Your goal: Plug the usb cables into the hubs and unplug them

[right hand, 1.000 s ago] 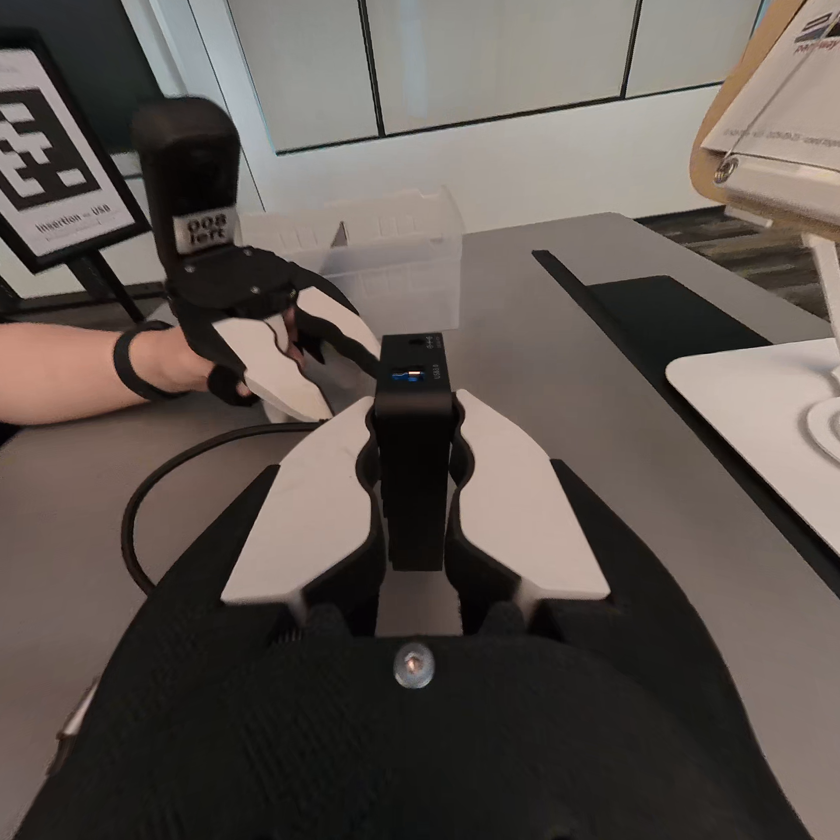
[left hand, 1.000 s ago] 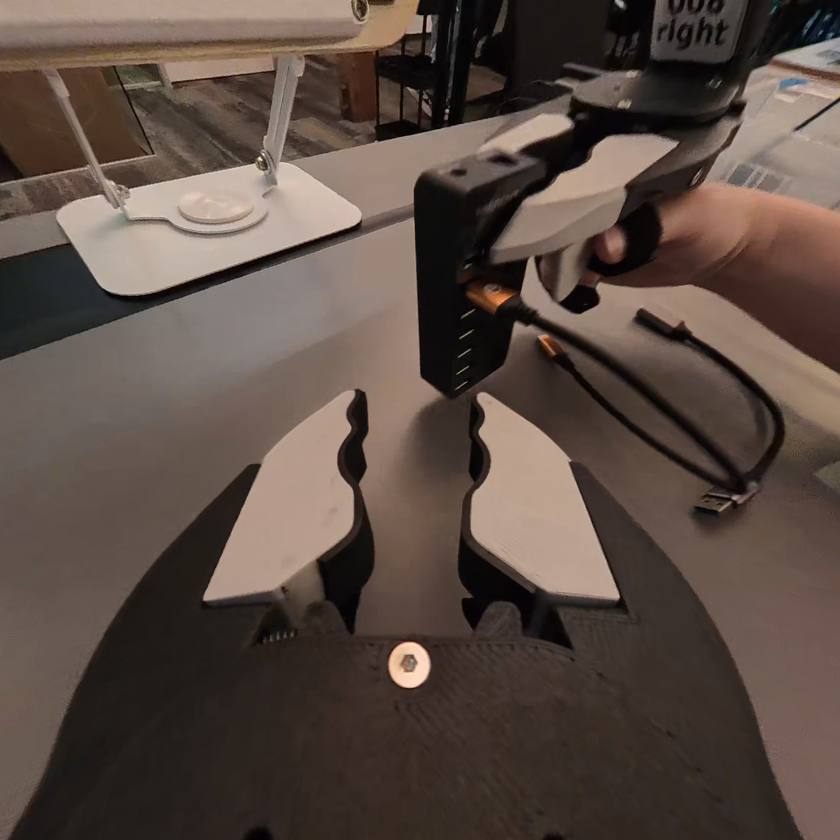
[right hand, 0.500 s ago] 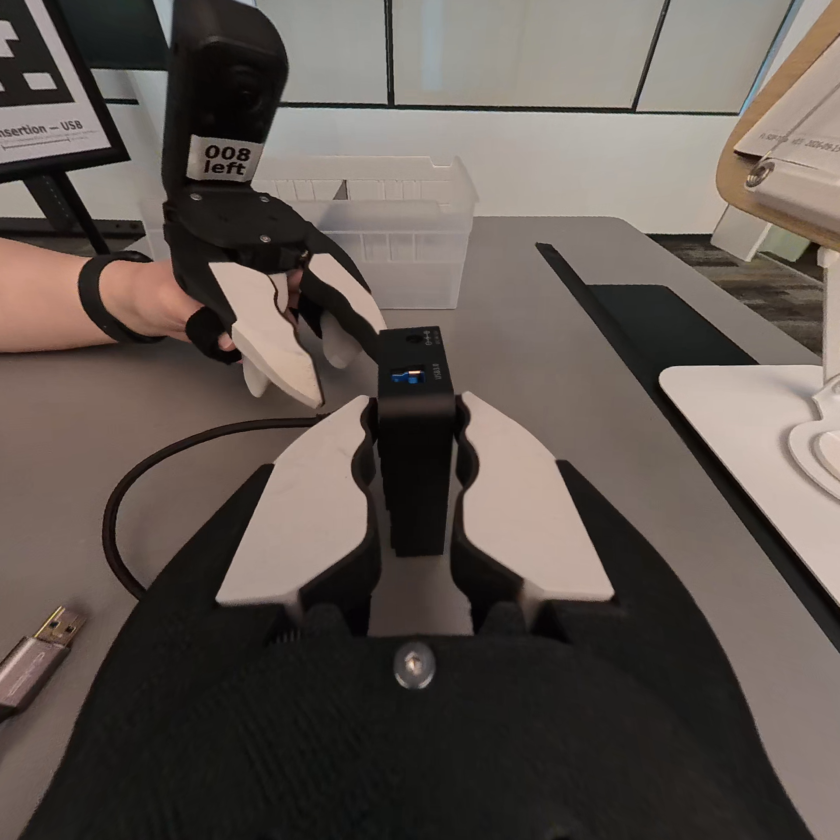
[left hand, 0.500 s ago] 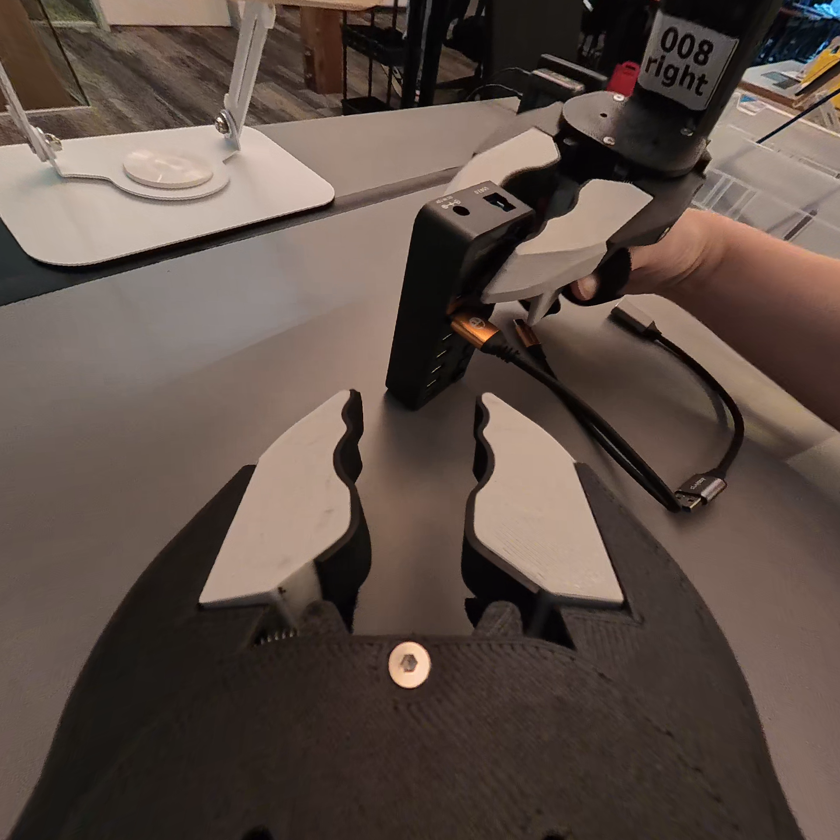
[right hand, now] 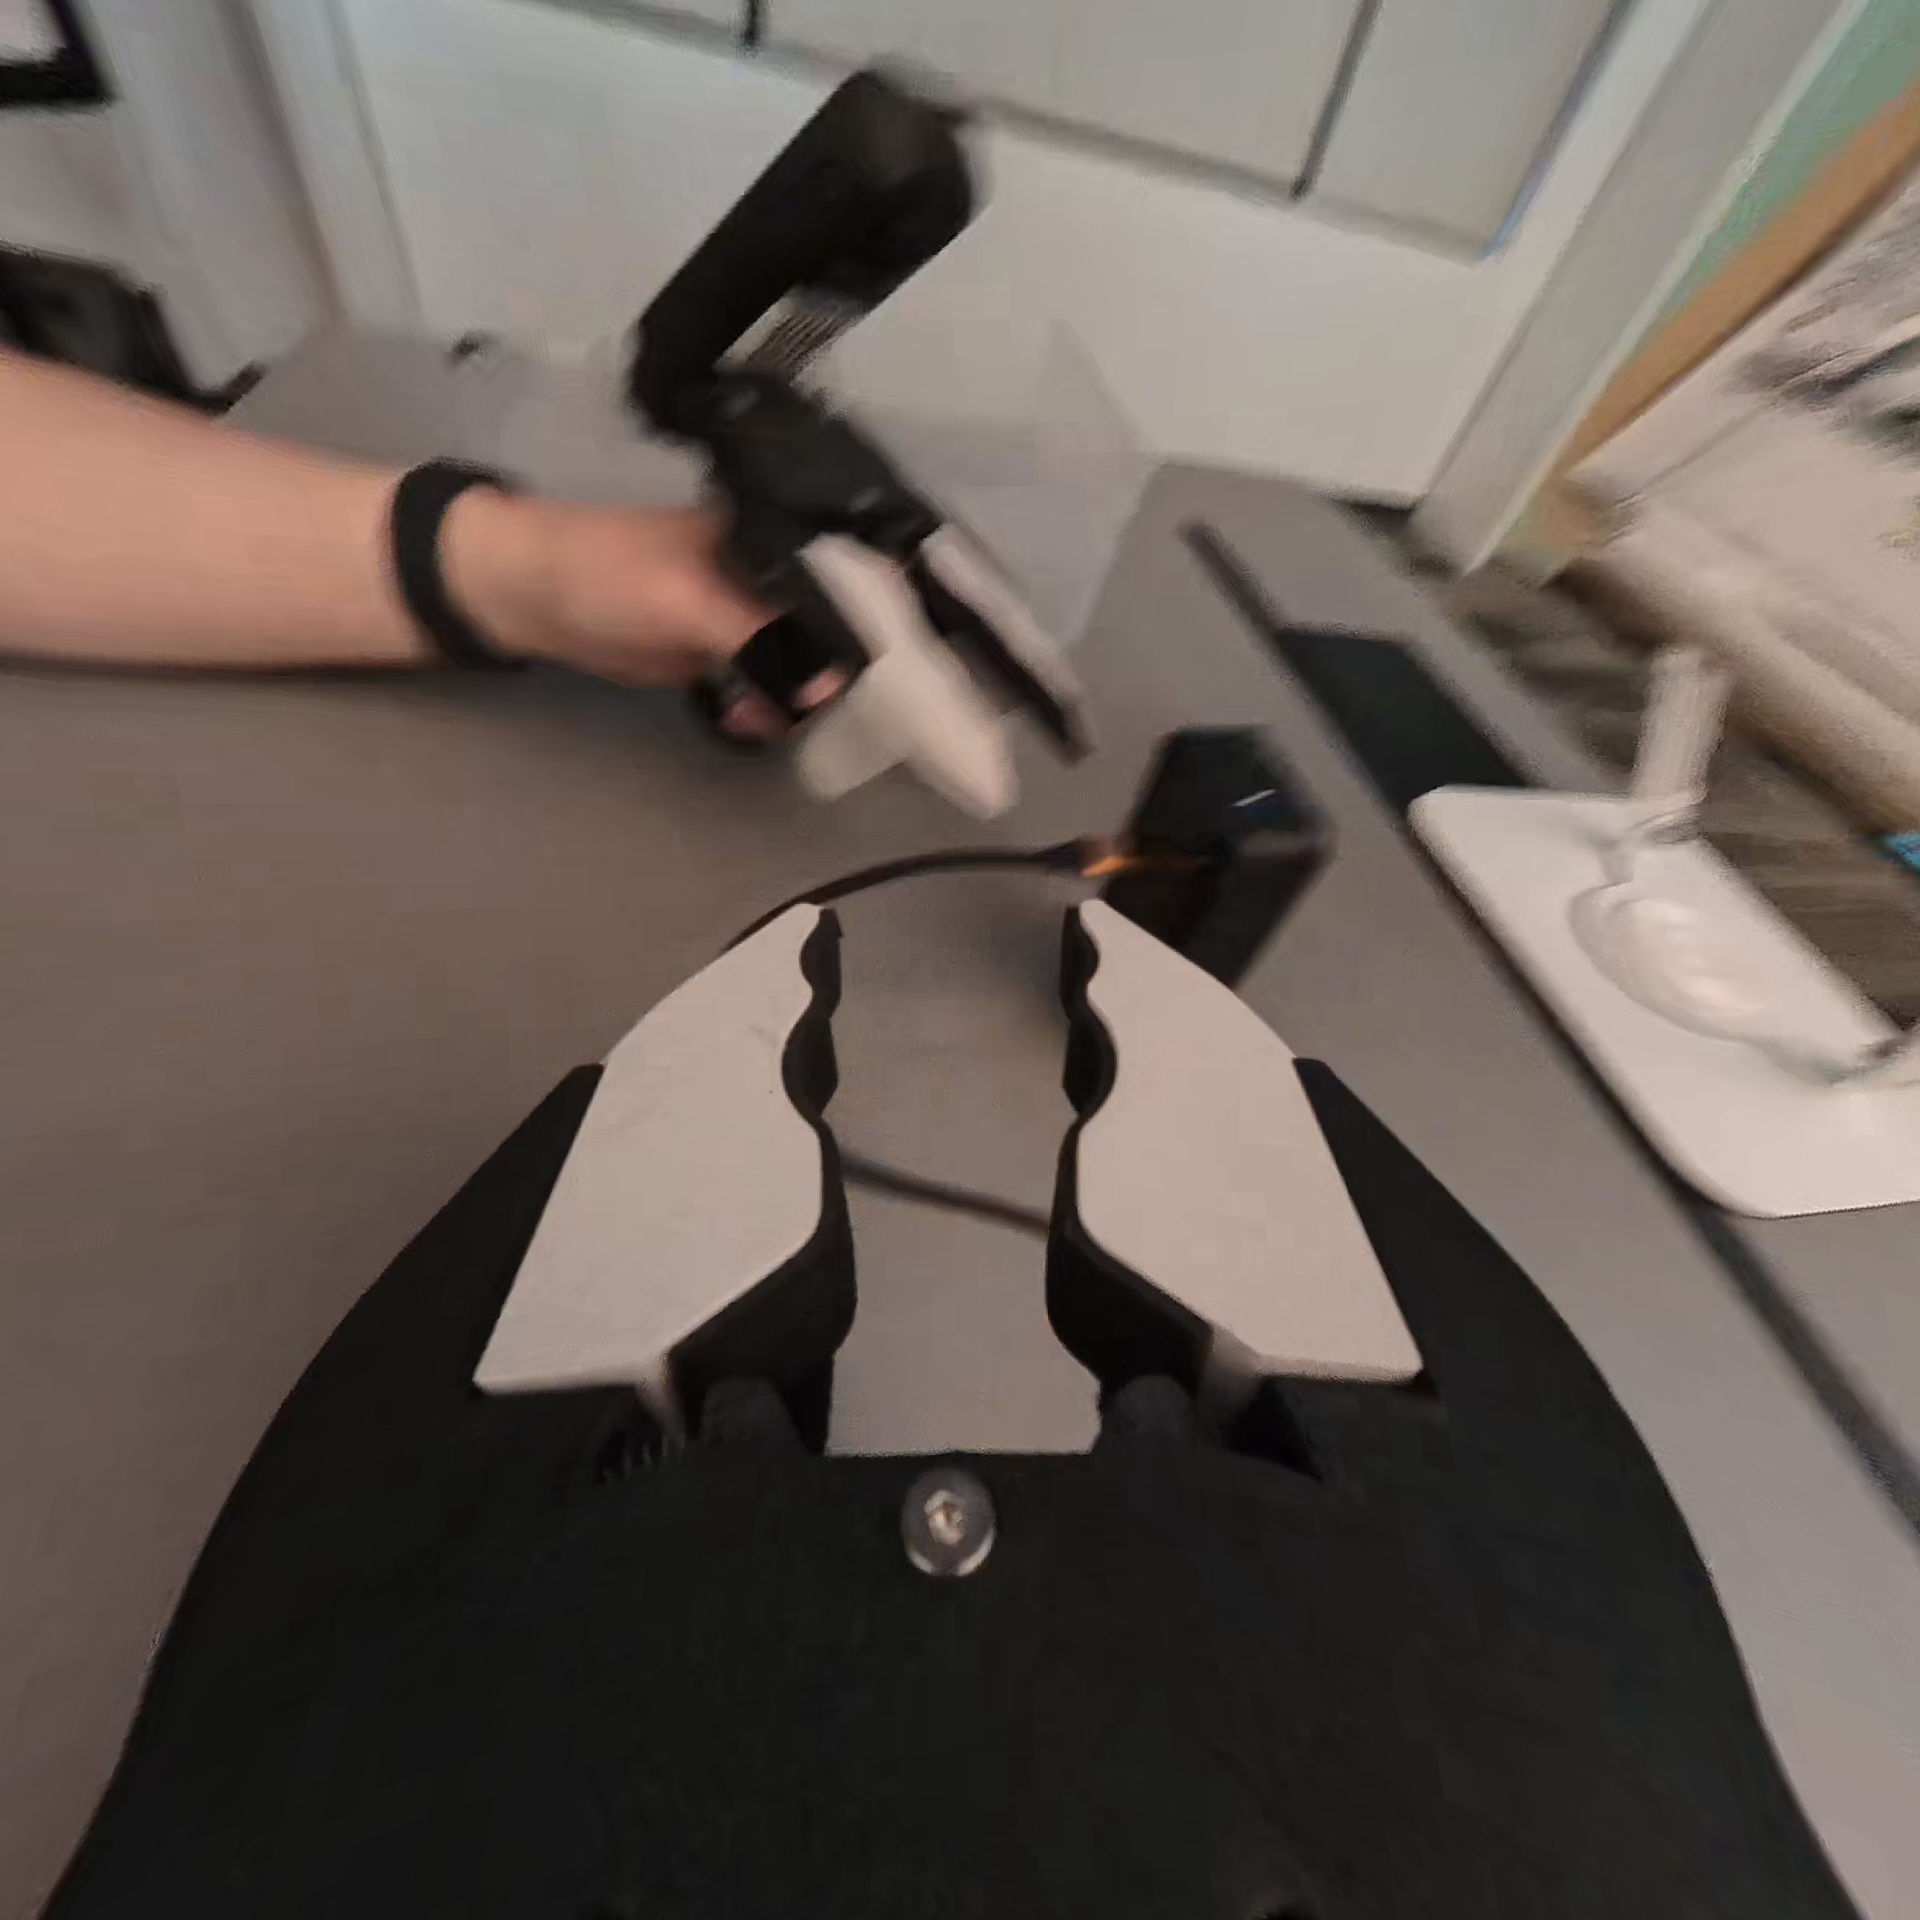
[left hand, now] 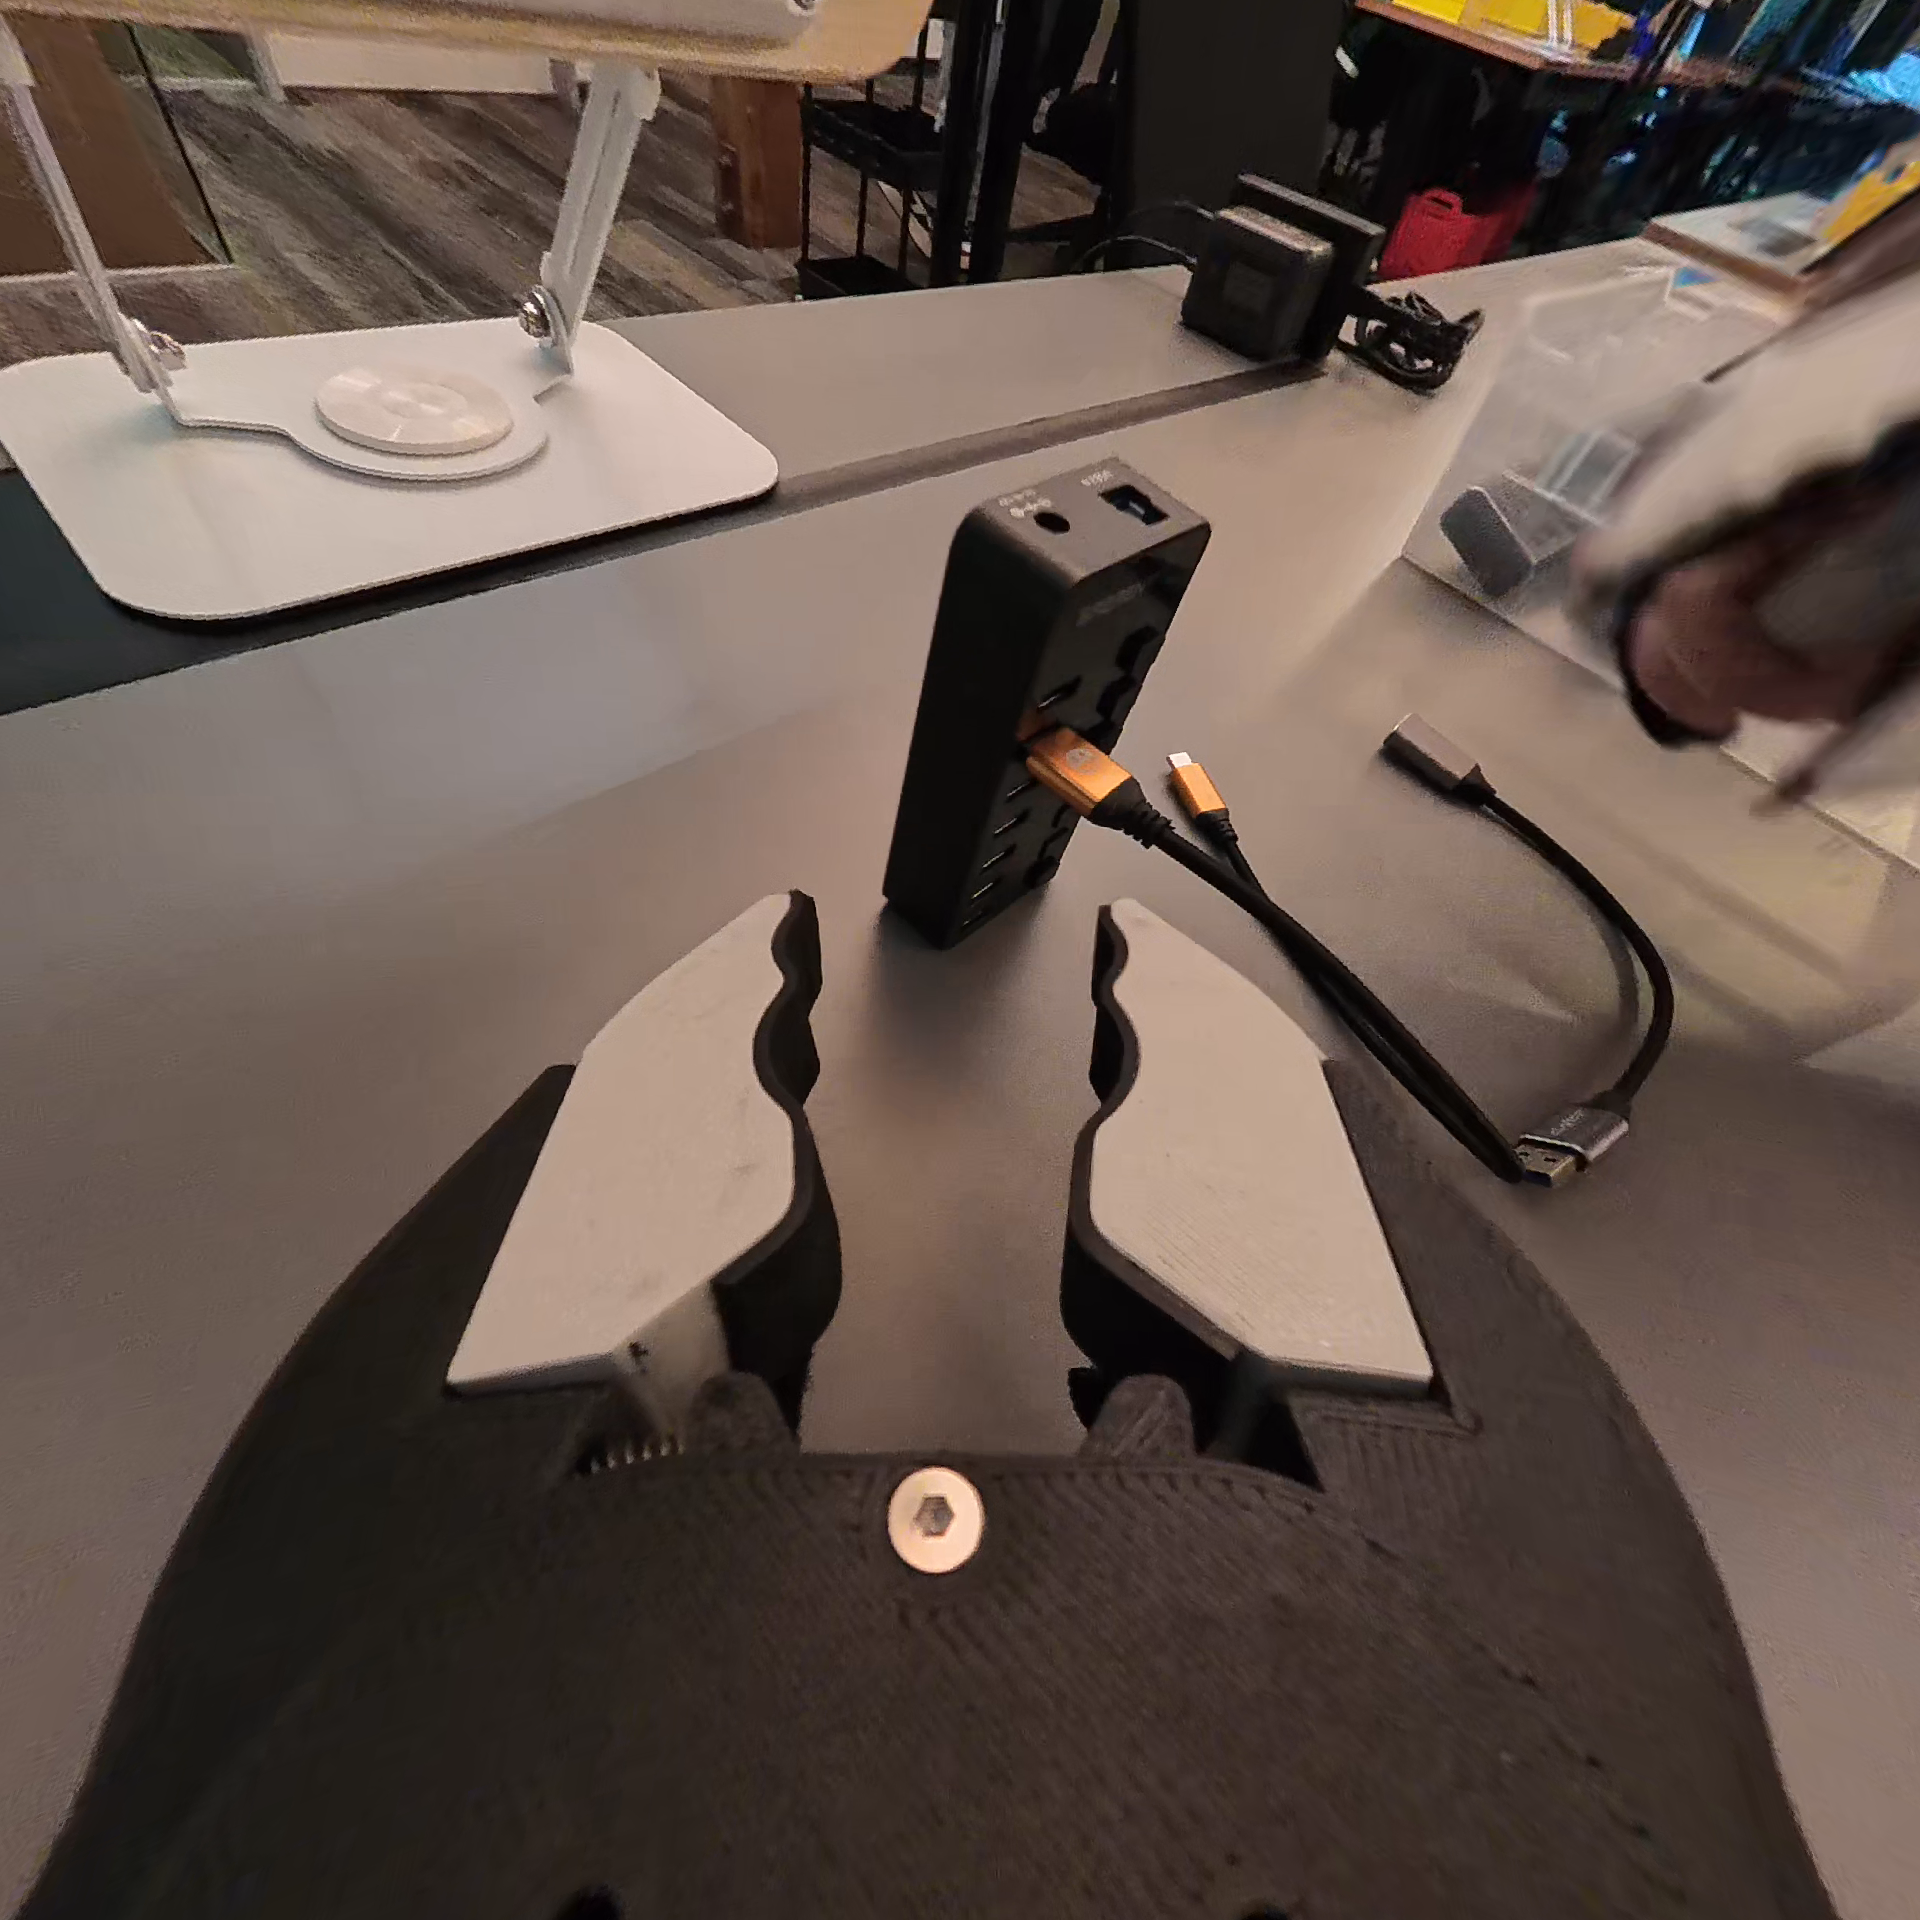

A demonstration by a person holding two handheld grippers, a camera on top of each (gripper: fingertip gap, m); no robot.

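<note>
A black USB hub (left hand: 1029, 707) stands upright on the grey table, just beyond my left gripper (left hand: 951, 914), which is open and empty. An orange-tipped cable plug (left hand: 1075, 774) sits in one of the hub's side ports; its other small orange end (left hand: 1195, 784) lies loose beside it. A second black cable with grey plugs (left hand: 1569, 1138) lies to the right. My right gripper (right hand: 945, 914) is open and empty, pulled back from the hub (right hand: 1216, 852), and appears blurred at the right edge of the left wrist view (left hand: 1766, 582).
A white stand base (left hand: 395, 468) sits at the back left of the table, also on the right in the right wrist view (right hand: 1683, 997). A clear plastic bin (left hand: 1558, 468) stands at the back right. A black box with cords (left hand: 1278, 270) rests at the far edge.
My right gripper has let go of the hub and drawn back to the right. The hub now stands on its own on the table. My left gripper stays open.
</note>
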